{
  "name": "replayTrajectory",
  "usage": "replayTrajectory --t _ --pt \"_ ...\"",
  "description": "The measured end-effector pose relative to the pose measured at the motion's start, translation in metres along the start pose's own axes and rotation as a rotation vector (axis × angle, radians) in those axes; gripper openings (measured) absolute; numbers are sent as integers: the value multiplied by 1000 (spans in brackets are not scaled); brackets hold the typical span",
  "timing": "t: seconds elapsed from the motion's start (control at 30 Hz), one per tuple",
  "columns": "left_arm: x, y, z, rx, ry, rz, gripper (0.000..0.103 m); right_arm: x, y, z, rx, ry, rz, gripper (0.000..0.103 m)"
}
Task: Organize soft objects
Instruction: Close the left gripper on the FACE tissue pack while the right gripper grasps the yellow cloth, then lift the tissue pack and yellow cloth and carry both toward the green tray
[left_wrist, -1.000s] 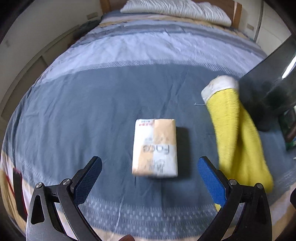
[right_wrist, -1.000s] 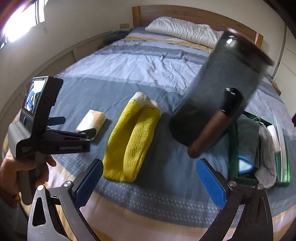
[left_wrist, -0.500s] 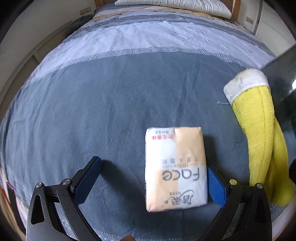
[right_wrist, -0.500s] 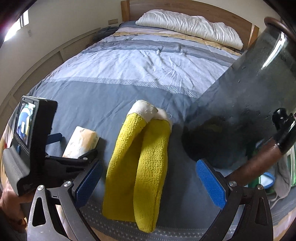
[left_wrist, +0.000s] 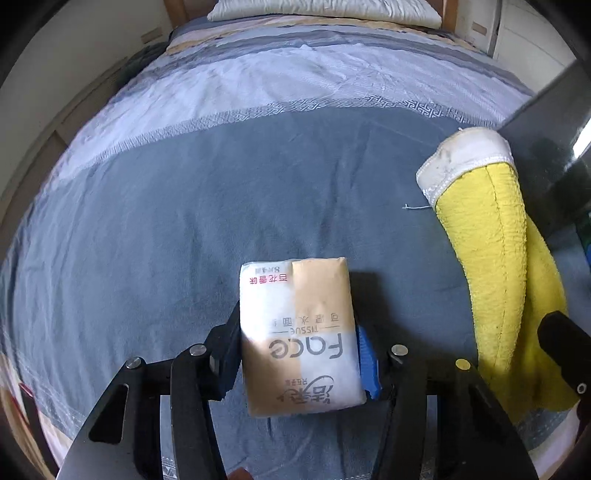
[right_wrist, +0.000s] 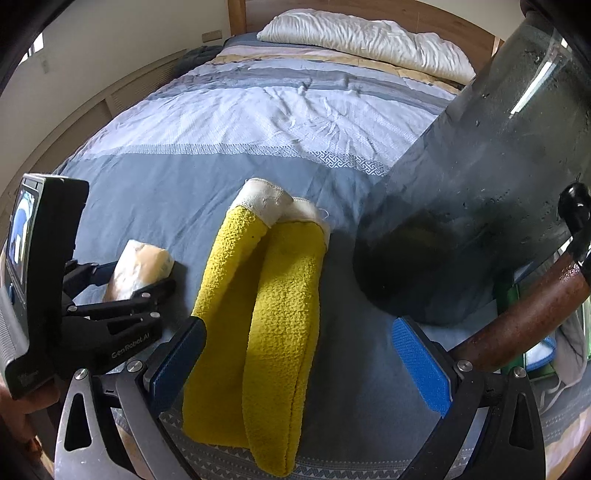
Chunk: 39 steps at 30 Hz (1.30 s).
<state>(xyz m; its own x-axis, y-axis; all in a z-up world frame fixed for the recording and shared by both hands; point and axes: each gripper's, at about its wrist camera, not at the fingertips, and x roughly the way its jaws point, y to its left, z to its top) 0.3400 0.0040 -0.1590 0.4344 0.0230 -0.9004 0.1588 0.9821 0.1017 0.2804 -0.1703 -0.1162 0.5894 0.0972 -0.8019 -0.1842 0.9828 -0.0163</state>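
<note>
A white and tan tissue pack (left_wrist: 299, 332) lies on the blue bedspread (left_wrist: 166, 206). My left gripper (left_wrist: 297, 354) is shut on the pack's near half, one pad on each long side. The pack also shows in the right wrist view (right_wrist: 138, 269), held by the left gripper (right_wrist: 122, 291). A folded yellow towel with a white end (right_wrist: 266, 314) lies to the pack's right and also shows in the left wrist view (left_wrist: 495, 266). My right gripper (right_wrist: 299, 369) is open, low over the towel's near end, with its fingers on either side.
A large dark glass-like sheet with a brown handle (right_wrist: 491, 192) stands tilted right of the towel. A green bin with cloths (right_wrist: 535, 332) is behind it. A white pillow (right_wrist: 365, 40) lies at the headboard. The bed's front edge is just below both grippers.
My left gripper moved forward over the tissue pack and closed on it. My right gripper moved down and closer to the yellow towel, staying open.
</note>
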Motion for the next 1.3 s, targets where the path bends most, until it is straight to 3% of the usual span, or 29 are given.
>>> replayTrajectory --t 0.37,0.63,0.77,0.9,0.97,1.07,1.1,1.13,1.3 --pt "-3 13 -6 0 8 15 47 8 9 3 14 16 25 103" --pt "-2 18 -8 7 12 6 47 41 19 10 34 83 13 103" --pt "-2 19 -7 5 14 1 47 61 22 15 60 143 -1 97" --pt "-1 19 -7 4 13 0 47 66 24 13 68 140 -6 97" --pt "-1 19 -8 5 11 2 47 68 25 11 61 132 -10 90" --pt "0 18 -7 10 13 7 47 68 29 12 36 114 -22 58" --pt "0 18 -7 10 14 8 47 68 31 12 26 107 -27 38" --pt "0 18 -7 10 14 10 47 66 33 13 14 99 -33 25" --pt "-2 19 -6 -12 6 12 47 62 36 19 17 69 -28 17"
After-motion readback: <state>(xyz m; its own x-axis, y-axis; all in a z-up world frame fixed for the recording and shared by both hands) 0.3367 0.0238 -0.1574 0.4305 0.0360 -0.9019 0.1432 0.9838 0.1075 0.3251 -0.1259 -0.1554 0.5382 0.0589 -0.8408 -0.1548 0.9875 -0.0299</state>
